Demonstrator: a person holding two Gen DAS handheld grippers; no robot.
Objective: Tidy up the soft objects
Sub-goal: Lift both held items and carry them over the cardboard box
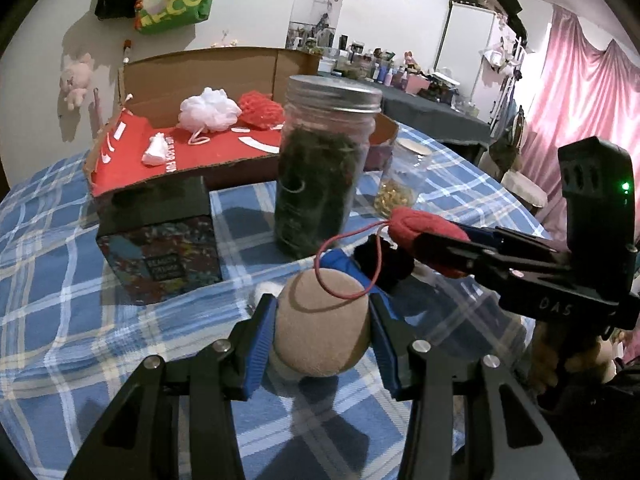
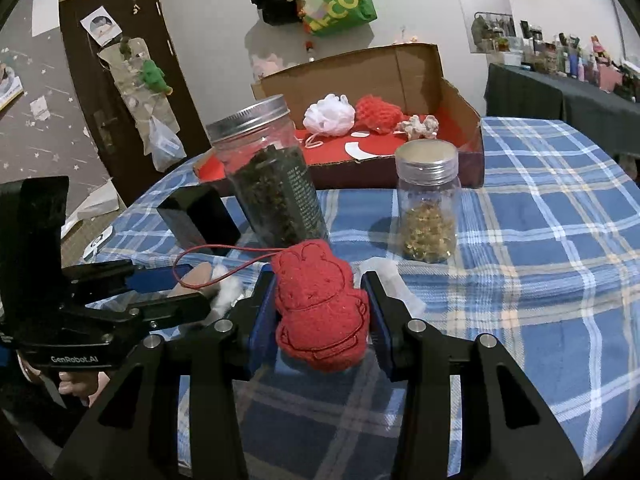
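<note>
My left gripper [image 1: 322, 312] is shut on a beige soft ball [image 1: 322, 328] just above the blue checked tablecloth. My right gripper [image 2: 320, 300] is shut on a red felt plush charm [image 2: 320, 304] with a red string loop [image 2: 208, 264]; the charm [image 1: 424, 236] also shows in the left wrist view, its loop lying over the ball. A black soft object [image 1: 384, 260] lies behind the ball. The open cardboard box [image 2: 452, 92] with a red floor holds a white mesh puff [image 2: 328, 114], a red knitted piece [image 2: 378, 112] and a pale lumpy piece [image 2: 420, 125].
A tall jar of dark leaves [image 2: 272, 184] and a small jar of yellow beads [image 2: 428, 200] stand between the grippers and the box. A black box [image 2: 200, 216] stands at the left. White wadding [image 2: 228, 288] lies on the cloth [image 2: 540, 240].
</note>
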